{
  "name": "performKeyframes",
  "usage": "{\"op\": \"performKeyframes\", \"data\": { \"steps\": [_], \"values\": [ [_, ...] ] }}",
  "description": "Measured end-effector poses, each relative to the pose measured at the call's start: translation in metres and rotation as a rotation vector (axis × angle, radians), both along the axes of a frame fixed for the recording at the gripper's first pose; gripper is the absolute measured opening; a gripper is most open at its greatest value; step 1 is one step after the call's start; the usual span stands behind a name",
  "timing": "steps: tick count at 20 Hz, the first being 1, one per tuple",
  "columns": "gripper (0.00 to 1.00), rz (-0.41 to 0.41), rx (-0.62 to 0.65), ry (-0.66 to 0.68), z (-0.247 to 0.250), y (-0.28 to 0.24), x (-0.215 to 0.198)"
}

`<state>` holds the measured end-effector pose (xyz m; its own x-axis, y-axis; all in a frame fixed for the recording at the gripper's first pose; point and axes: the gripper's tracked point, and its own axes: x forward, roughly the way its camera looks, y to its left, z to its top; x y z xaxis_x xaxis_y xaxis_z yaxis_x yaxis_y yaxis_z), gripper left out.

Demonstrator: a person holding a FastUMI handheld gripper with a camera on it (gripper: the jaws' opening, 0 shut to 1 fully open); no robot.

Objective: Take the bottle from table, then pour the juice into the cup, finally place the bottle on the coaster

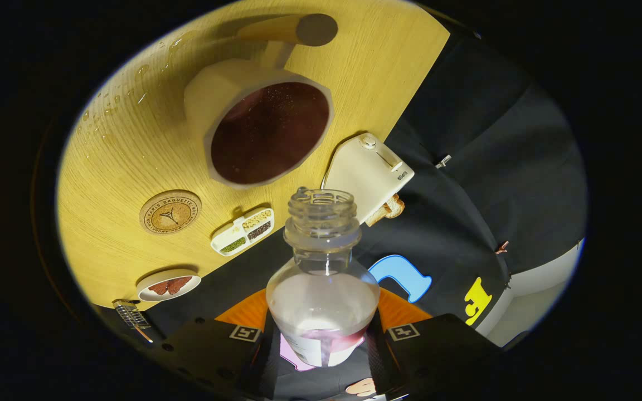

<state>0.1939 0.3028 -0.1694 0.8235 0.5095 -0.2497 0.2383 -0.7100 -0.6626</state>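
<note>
A pale wood-grain tabletop (131,145) carries everything, its long edge running against the booth's black cloth wall (482,167). Water drops lie scattered on the wood toward its far side, beyond the cup. The cream, faceted cup (259,120) with a handle stands in the open middle of the tabletop, filled with dark red juice. A white toaster (368,172) with a slice of bread in it sits right at the tabletop's edge by the cloth. A clear bottle (324,267), uncapped, is clamped between both fingers of the gripper (321,340), its mouth pointing toward the cup; a little red juice remains near its base. The round cork coaster (170,211) lies bare, well apart from the cup. Nearer the edge sit a small divided tray (243,231) and a little dish (168,285).
</note>
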Motion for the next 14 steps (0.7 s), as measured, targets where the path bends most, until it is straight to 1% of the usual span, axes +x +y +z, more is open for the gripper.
{"op": "performKeyframes", "data": {
  "steps": [3,5,7,9,14],
  "values": [
    [0.67,-0.031,0.056,0.007,0.010,-0.009,0.002],
    [0.67,-0.029,0.093,0.013,0.020,-0.009,0.001],
    [0.67,-0.025,0.159,0.023,0.032,-0.008,0.001],
    [0.67,-0.044,0.258,0.042,0.050,-0.015,0.003],
    [0.67,-0.149,0.579,0.104,0.106,-0.045,0.017]
  ]
}}
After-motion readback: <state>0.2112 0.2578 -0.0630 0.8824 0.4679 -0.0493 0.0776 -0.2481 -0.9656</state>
